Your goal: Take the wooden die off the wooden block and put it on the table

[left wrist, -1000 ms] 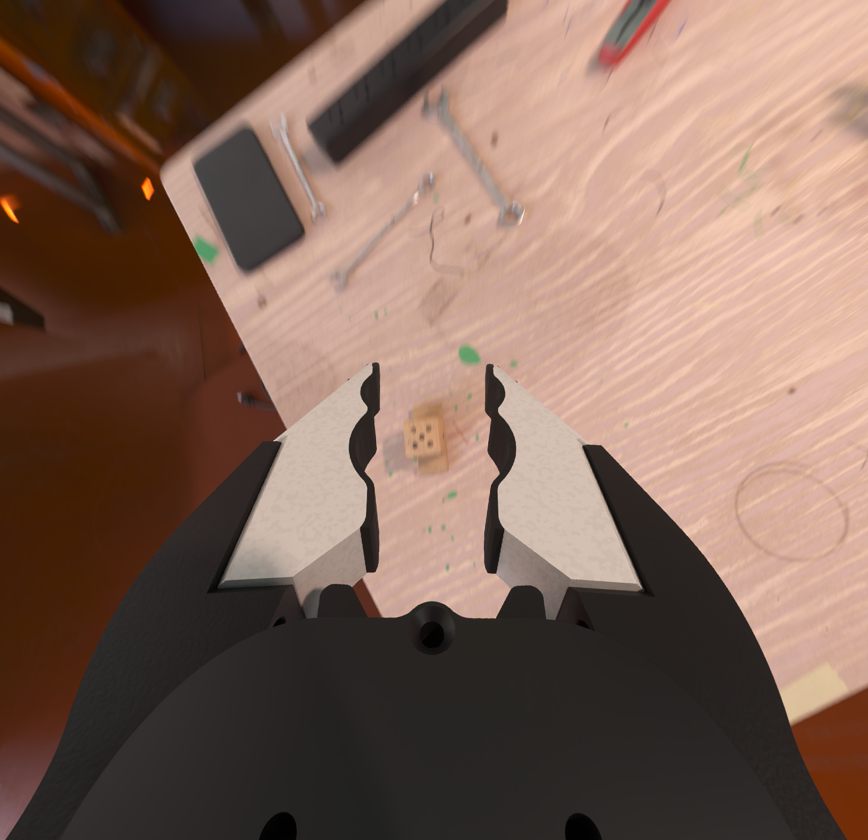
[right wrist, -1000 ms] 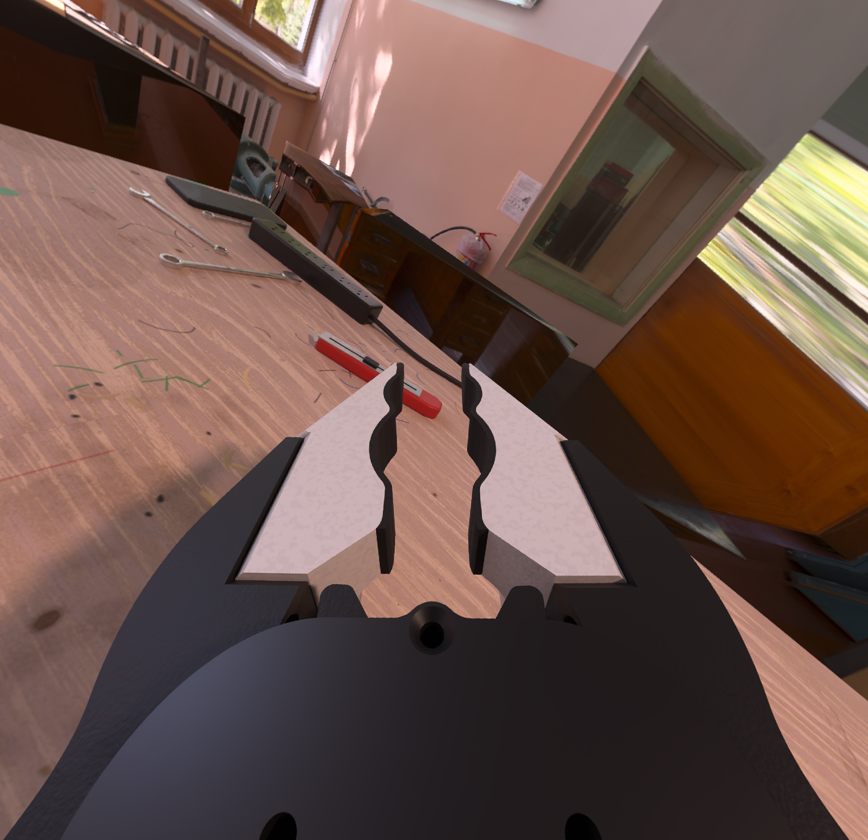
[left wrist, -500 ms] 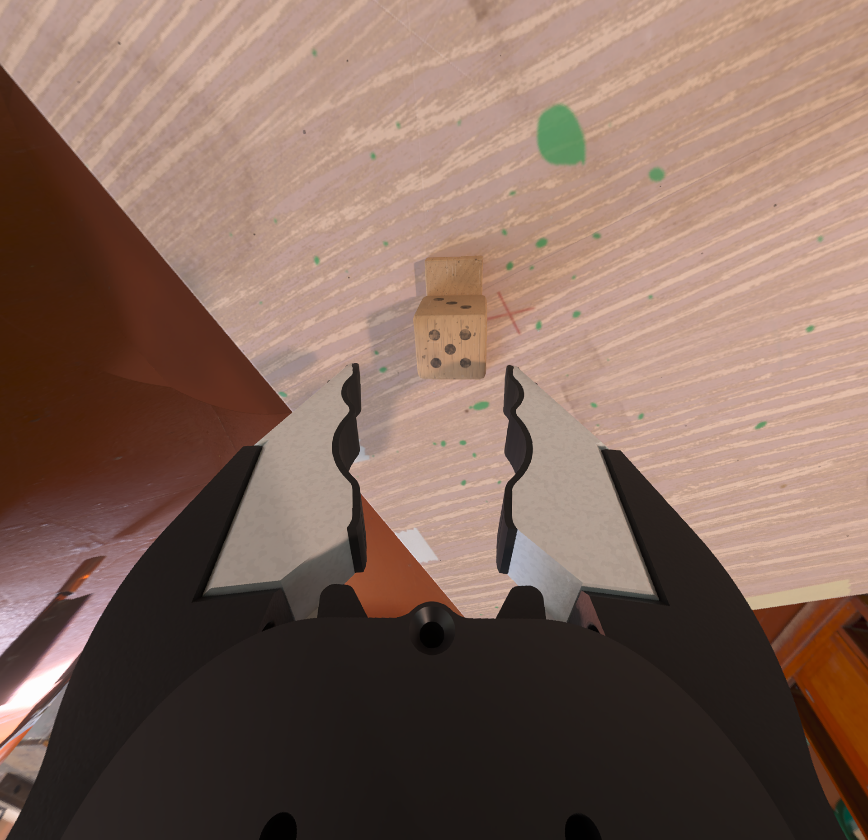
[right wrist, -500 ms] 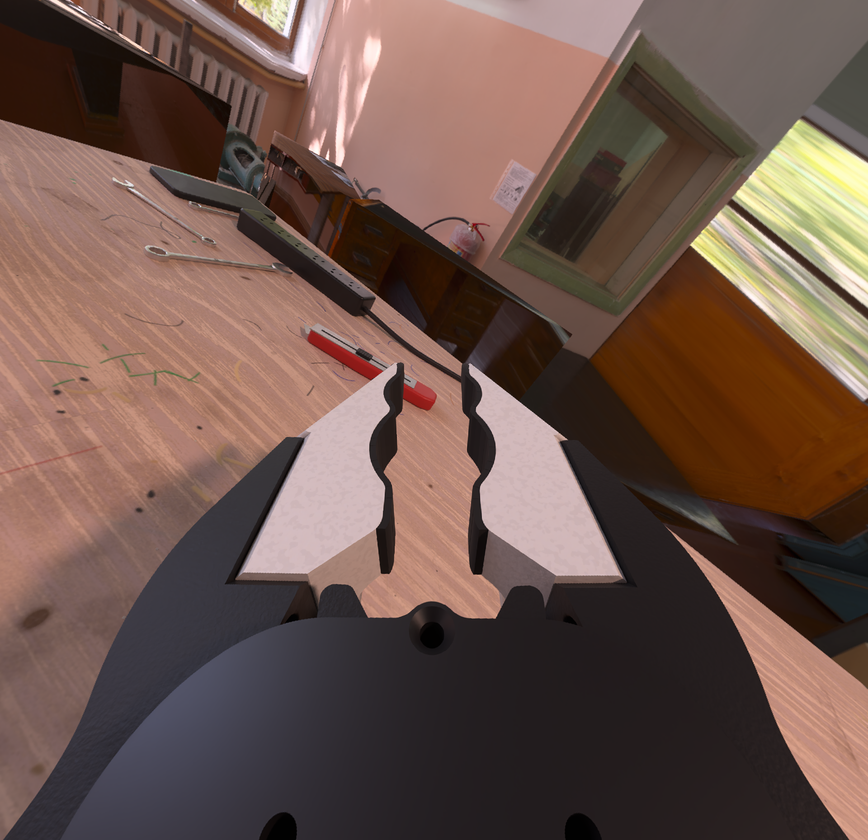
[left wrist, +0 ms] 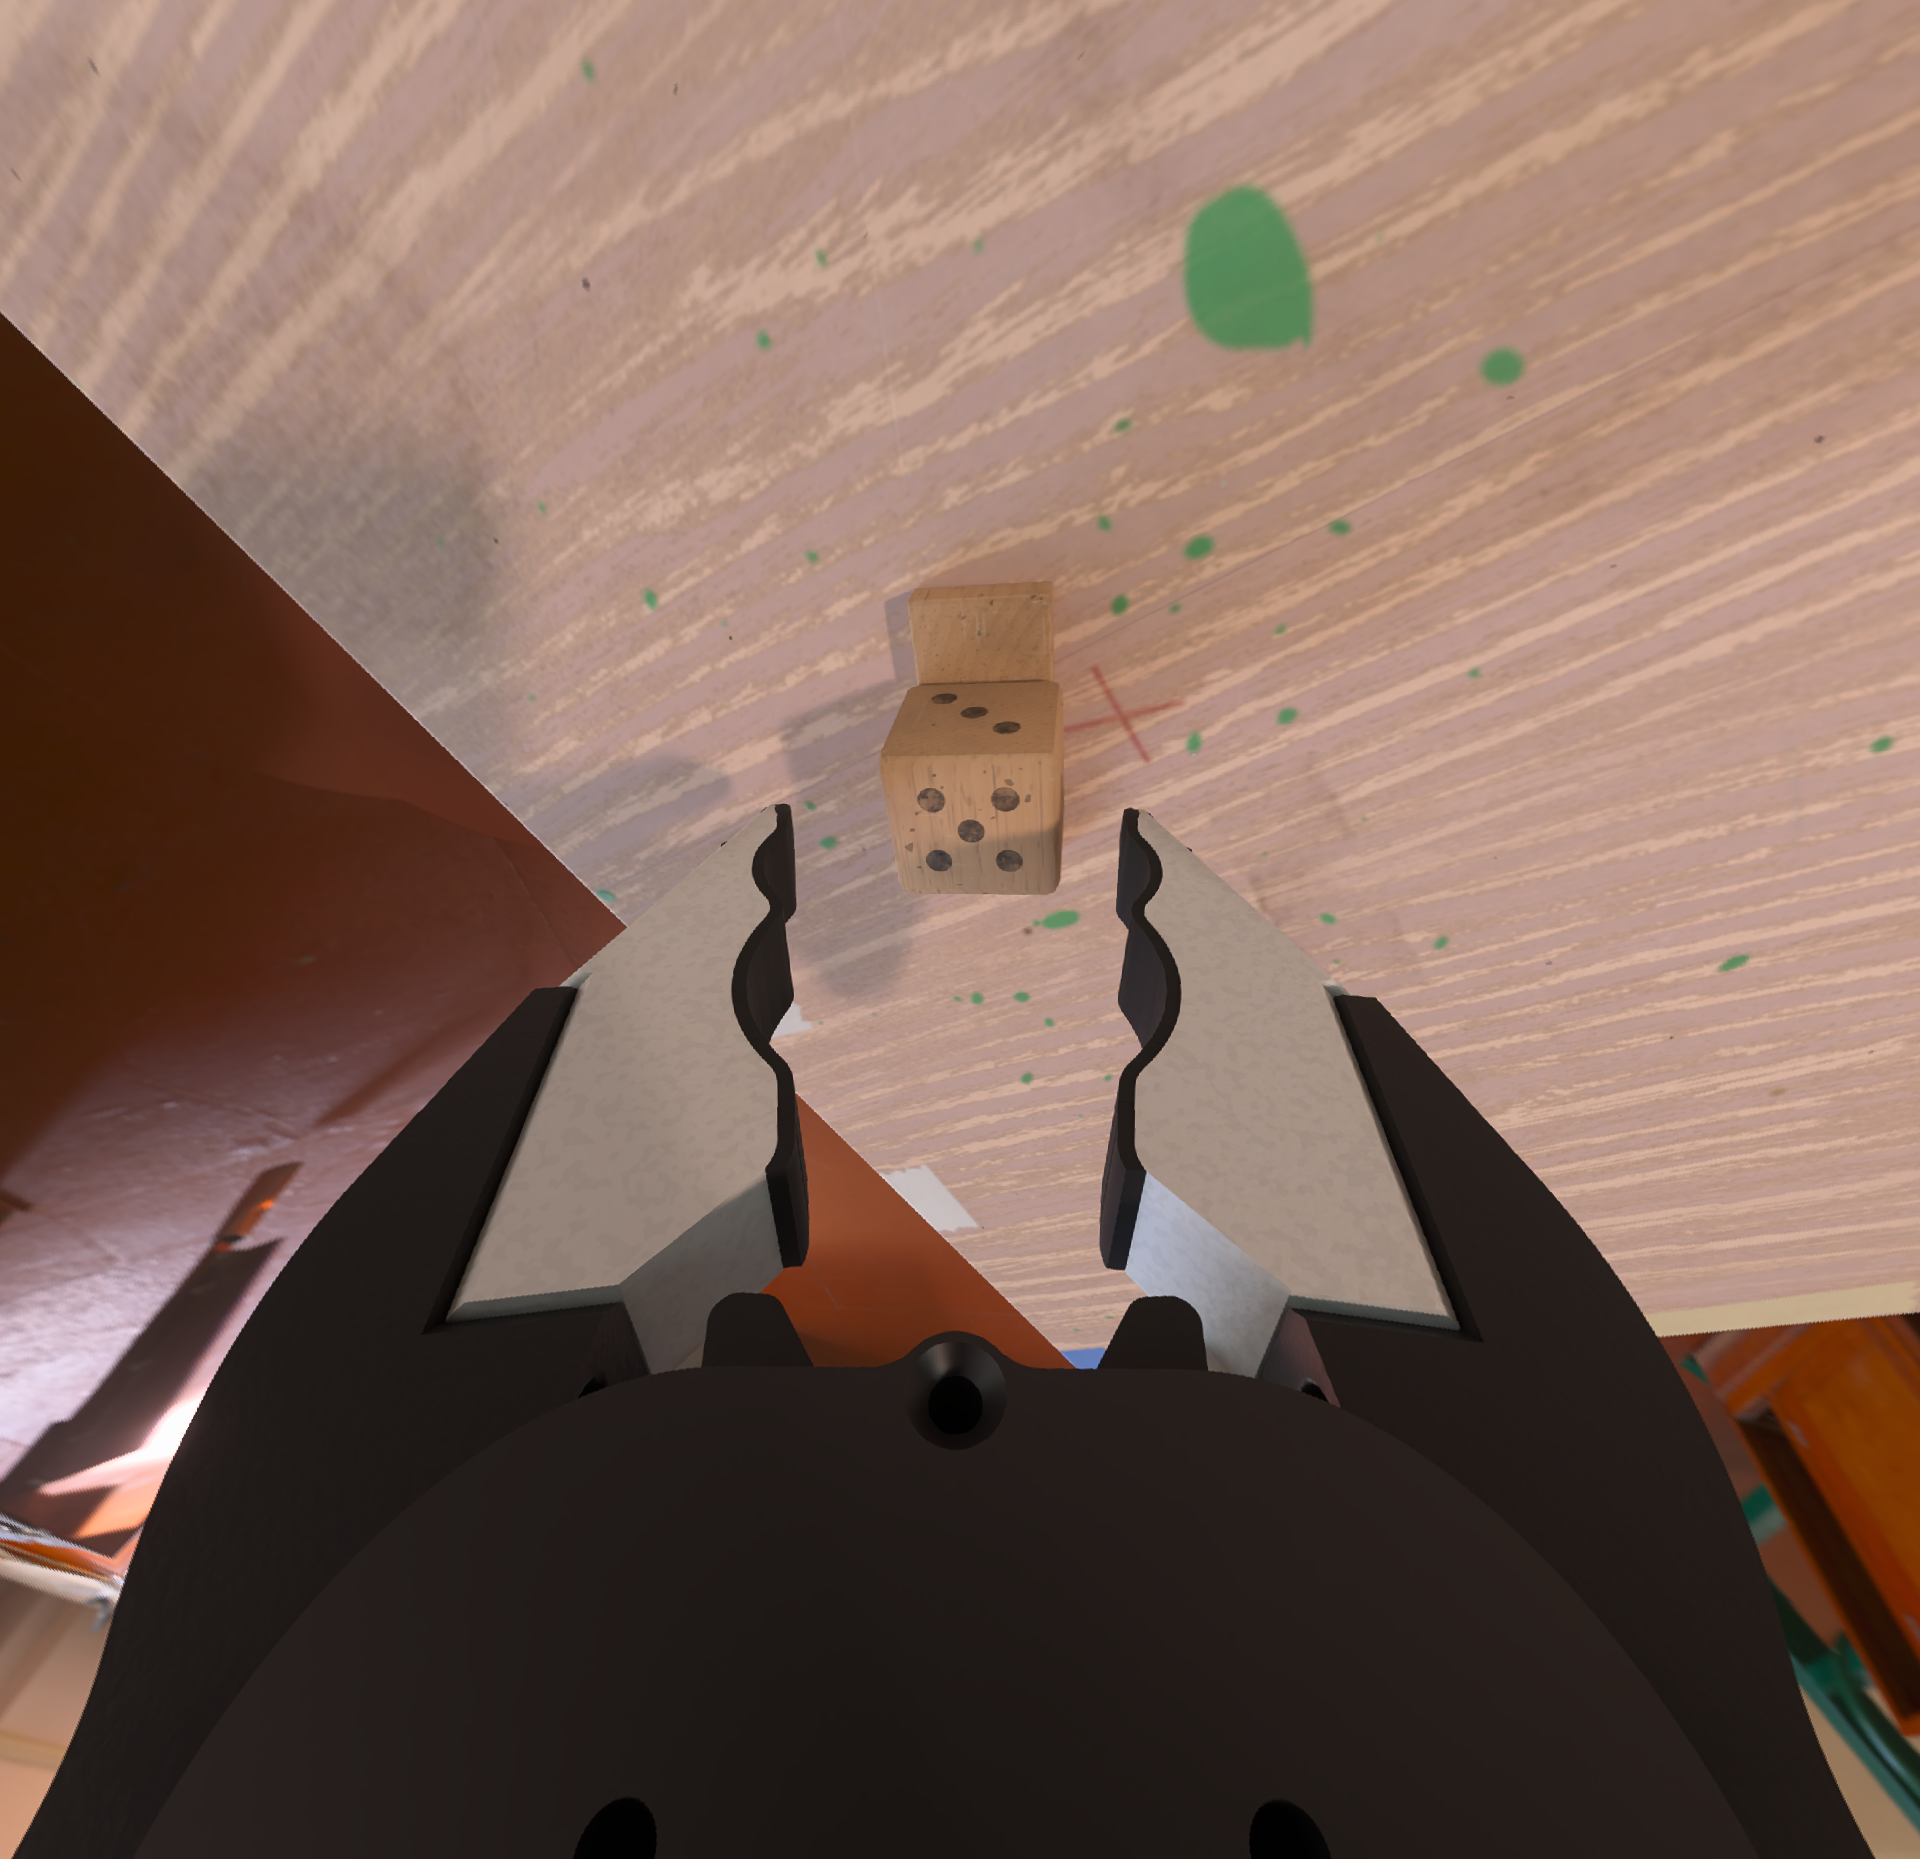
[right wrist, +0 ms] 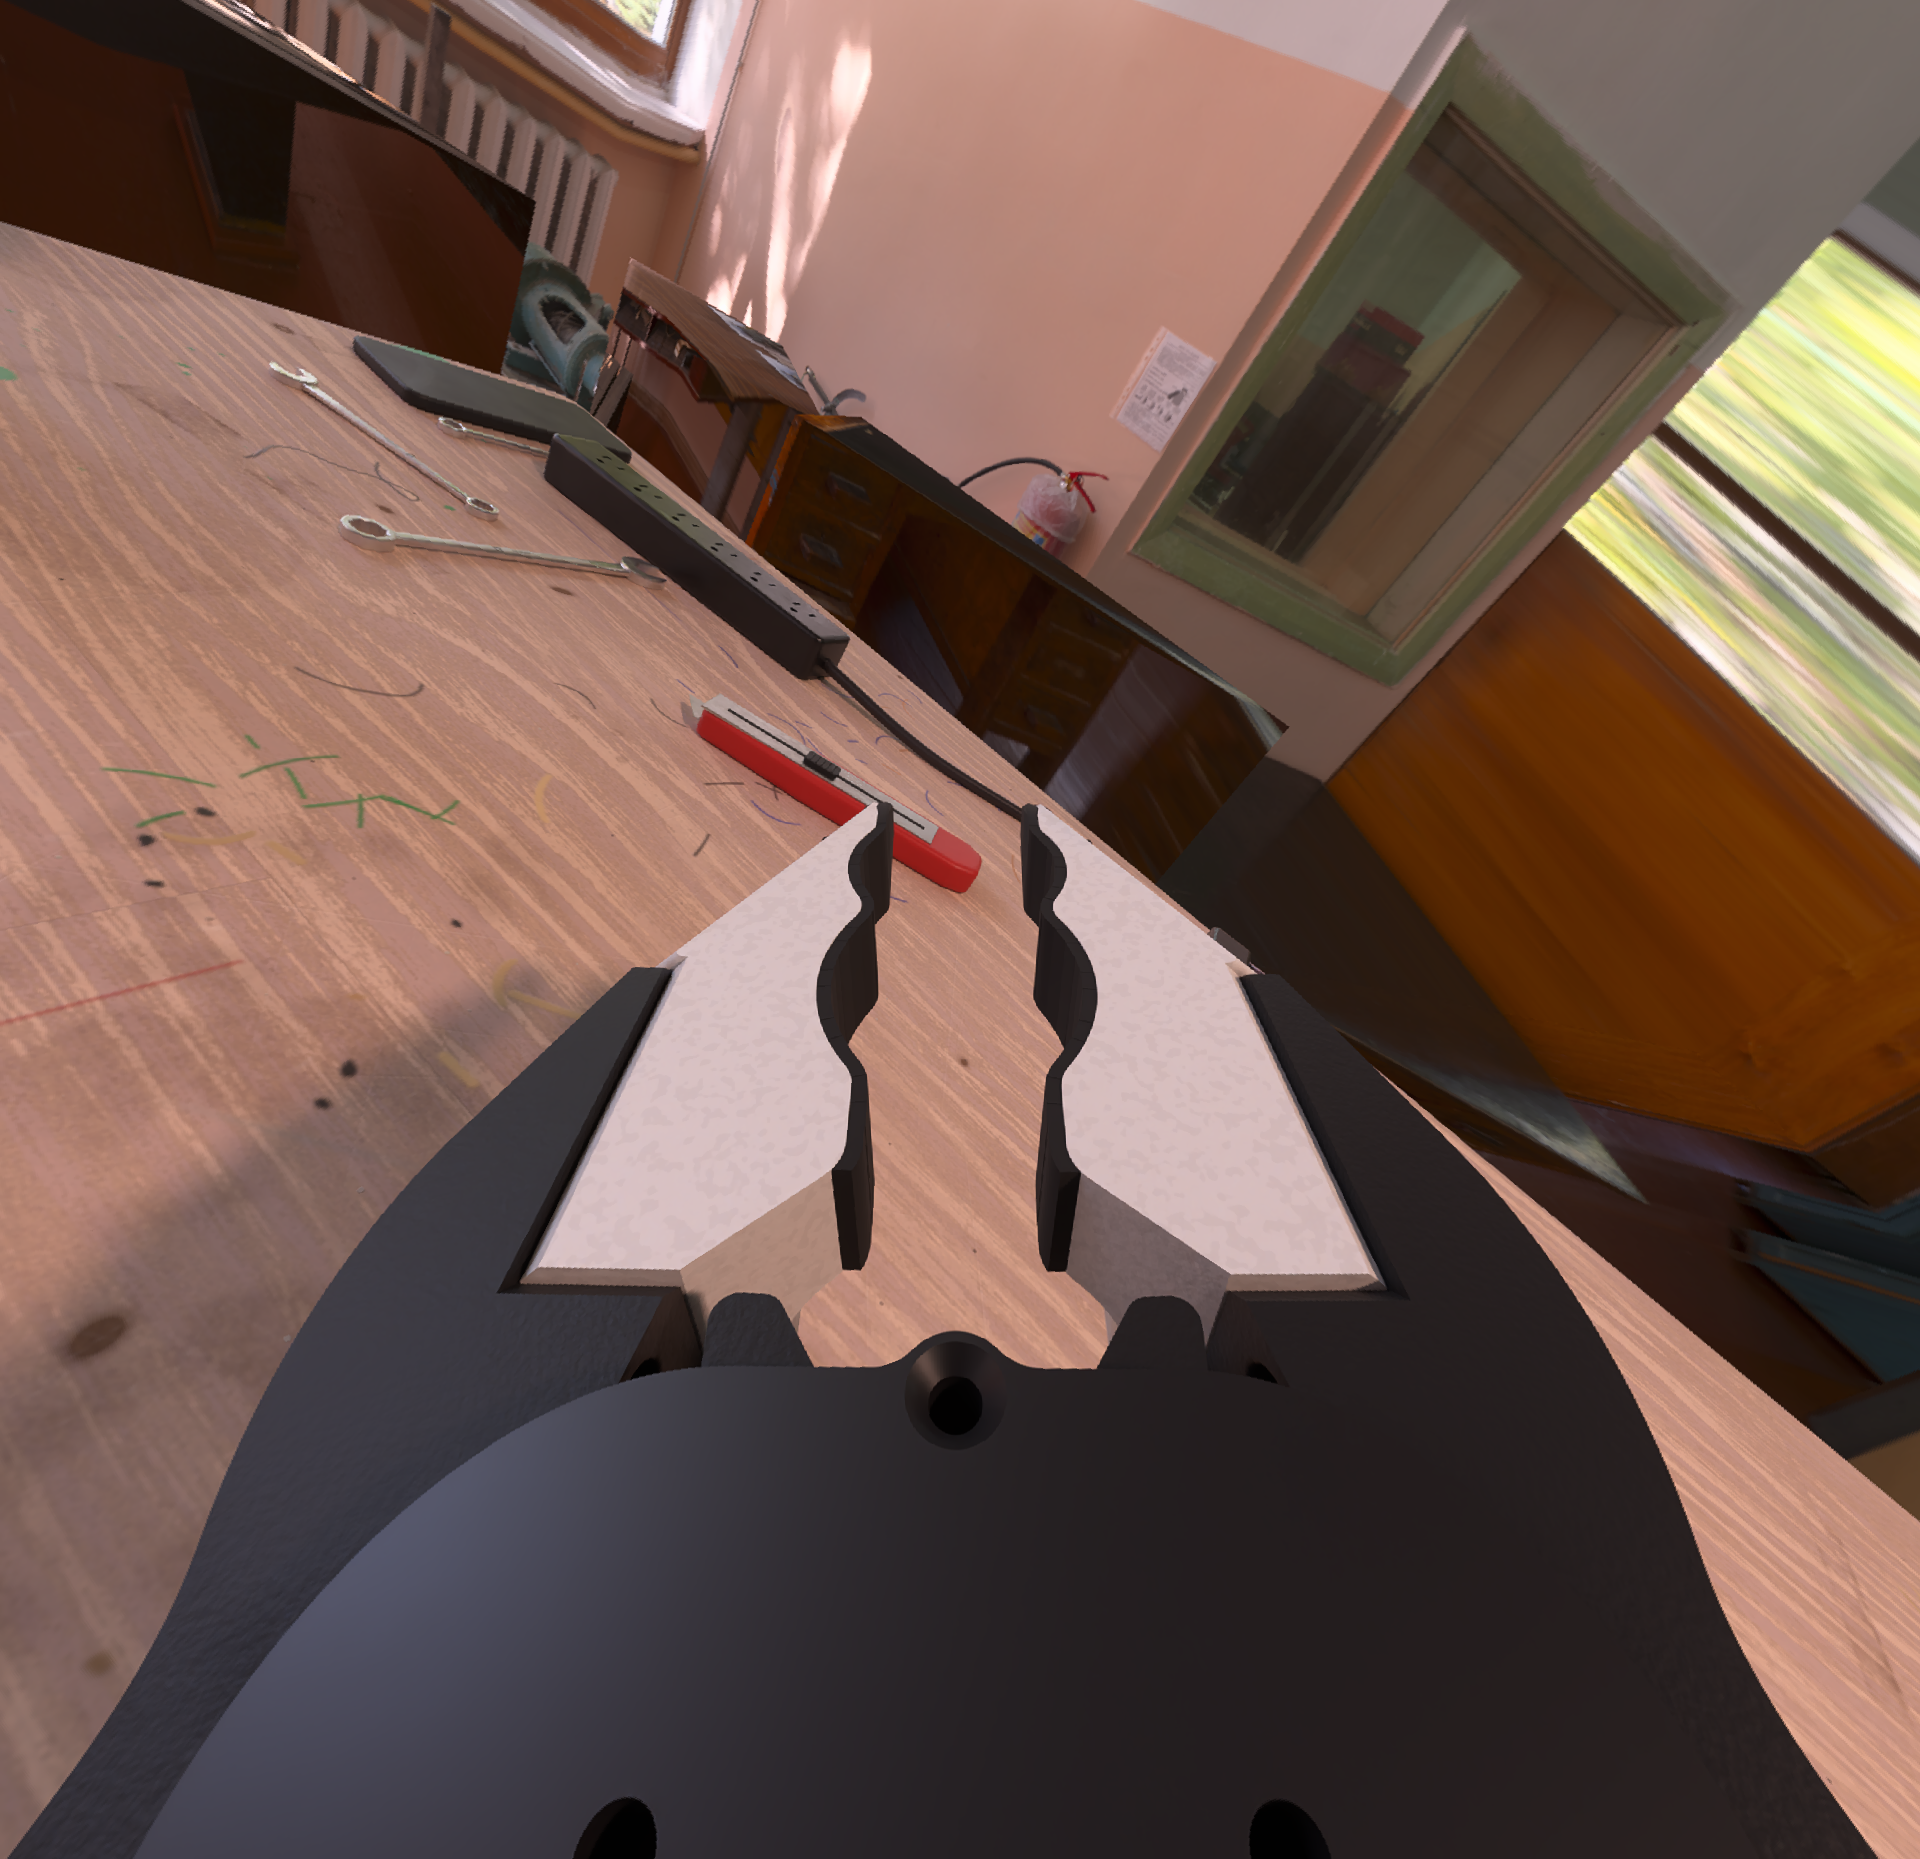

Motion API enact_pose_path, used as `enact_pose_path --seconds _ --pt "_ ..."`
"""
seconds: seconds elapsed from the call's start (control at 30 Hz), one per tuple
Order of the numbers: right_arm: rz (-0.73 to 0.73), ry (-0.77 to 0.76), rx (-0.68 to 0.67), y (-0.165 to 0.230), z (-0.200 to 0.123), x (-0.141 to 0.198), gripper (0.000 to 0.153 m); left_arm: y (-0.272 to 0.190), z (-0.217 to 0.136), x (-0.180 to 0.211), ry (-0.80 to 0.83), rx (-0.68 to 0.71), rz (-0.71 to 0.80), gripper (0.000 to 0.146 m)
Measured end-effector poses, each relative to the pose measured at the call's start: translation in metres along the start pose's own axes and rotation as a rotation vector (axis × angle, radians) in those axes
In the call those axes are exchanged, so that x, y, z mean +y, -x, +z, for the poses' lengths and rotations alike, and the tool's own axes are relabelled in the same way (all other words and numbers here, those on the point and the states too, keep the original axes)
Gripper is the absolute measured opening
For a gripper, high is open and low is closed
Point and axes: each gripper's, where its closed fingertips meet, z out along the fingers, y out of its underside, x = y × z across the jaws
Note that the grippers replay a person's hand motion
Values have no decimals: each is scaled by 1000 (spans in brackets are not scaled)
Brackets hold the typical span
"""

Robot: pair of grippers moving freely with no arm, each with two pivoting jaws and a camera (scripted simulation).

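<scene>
In the left wrist view a wooden die (left wrist: 975,801) with dark pips sits on a plain wooden block (left wrist: 981,631), of which only the far part shows. Both stand on the pale wooden table (left wrist: 1351,874) near its left edge. My left gripper (left wrist: 954,822) is open, looking down on them, with the die just beyond and between the fingertips, untouched. My right gripper (right wrist: 954,822) is open and empty, low over the table in the right wrist view. The die and block do not show there.
The table edge (left wrist: 520,801) runs diagonally at the left, with brown floor beyond. Green paint spots and a red cross mark (left wrist: 1122,713) lie by the block. The right wrist view shows a red utility knife (right wrist: 831,791), a black power strip (right wrist: 691,552), wrenches (right wrist: 499,552) and a phone (right wrist: 468,391).
My left gripper has come down and closer to the die, which now sits nearly between the fingertips, and its fingers have spread wider. The right gripper has shifted only slightly.
</scene>
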Motion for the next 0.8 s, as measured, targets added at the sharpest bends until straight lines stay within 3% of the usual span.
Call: enact_pose_path --seconds 0.37,0.4,0.5,0.8 --pt "-2 25 -33 5 3 3 24 -1 10 1 39 72 -77 63" --pt "-2 27 -36 6 3 3 24 -2 10 1 38 84 -82 60" --pt "-5 31 -45 7 4 4 24 -6 10 2 34 133 -95 33" --pt "-9 41 -52 9 4 6 24 -4 3 5 31 116 -106 34"
